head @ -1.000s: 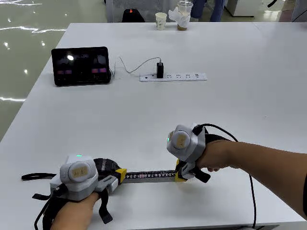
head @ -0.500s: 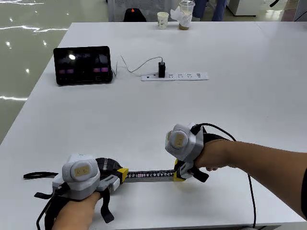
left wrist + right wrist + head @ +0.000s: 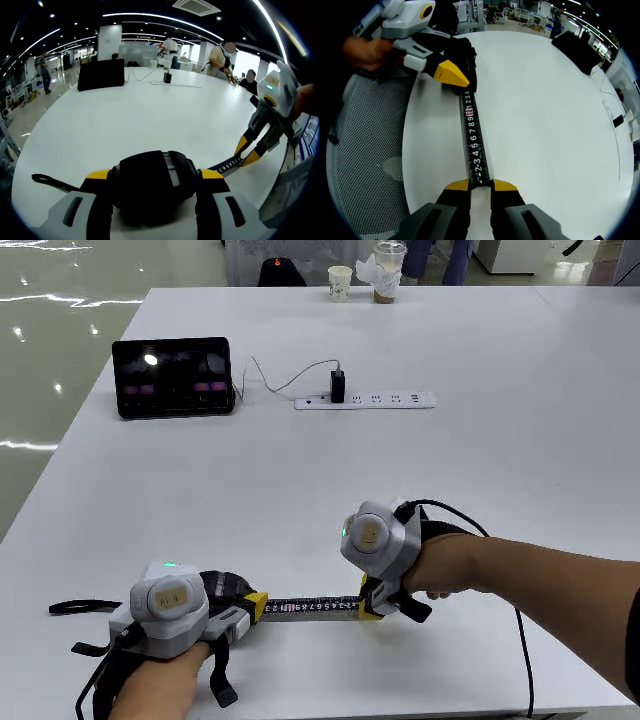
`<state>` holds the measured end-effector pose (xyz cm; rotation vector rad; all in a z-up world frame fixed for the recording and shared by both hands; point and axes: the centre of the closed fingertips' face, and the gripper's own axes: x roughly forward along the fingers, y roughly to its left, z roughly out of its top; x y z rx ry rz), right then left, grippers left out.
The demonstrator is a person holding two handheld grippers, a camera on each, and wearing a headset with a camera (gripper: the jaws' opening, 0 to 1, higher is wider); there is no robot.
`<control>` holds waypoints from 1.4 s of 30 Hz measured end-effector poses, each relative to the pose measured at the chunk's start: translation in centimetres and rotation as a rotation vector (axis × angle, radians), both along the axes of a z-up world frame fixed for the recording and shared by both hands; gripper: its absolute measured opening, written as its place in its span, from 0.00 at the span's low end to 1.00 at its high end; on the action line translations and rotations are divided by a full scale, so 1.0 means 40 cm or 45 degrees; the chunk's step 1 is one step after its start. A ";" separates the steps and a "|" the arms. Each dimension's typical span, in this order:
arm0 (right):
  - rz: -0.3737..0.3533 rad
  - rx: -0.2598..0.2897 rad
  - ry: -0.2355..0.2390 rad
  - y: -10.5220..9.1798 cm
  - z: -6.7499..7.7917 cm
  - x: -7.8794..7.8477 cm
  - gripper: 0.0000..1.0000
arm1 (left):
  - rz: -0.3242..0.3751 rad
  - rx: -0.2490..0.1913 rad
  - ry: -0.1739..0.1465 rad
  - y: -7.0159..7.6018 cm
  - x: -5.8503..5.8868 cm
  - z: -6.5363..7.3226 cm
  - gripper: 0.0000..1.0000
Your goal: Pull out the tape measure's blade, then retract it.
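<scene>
Drawn blade [image 3: 471,135], gripped both ends.
The left gripper [image 3: 155,174] clamps case [image 3: 226,589]; right gripper [image 3: 480,186] pinches blade, tip hidden.

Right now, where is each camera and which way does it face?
Head view: headset, facing down at table; arms, left tongs, right tongs show.
Left gripper view: on left tongs, facing over the case; own jaws show.
Right gripper view: on right tongs, facing along the blade; own jaws show.
Shared: all show the blade.
</scene>
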<state>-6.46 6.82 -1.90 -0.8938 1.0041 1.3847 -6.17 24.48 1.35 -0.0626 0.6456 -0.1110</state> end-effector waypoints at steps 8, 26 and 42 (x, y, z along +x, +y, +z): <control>-0.001 0.004 0.001 0.005 0.000 0.000 0.11 | 0.000 -0.001 0.001 0.001 0.000 0.000 0.62; -0.005 0.018 0.006 0.024 0.002 -0.003 0.11 | -0.001 -0.024 0.016 0.002 -0.002 -0.001 0.62; 0.015 0.054 0.004 0.044 0.001 -0.004 0.11 | 0.004 -0.029 0.015 0.002 -0.002 -0.001 0.62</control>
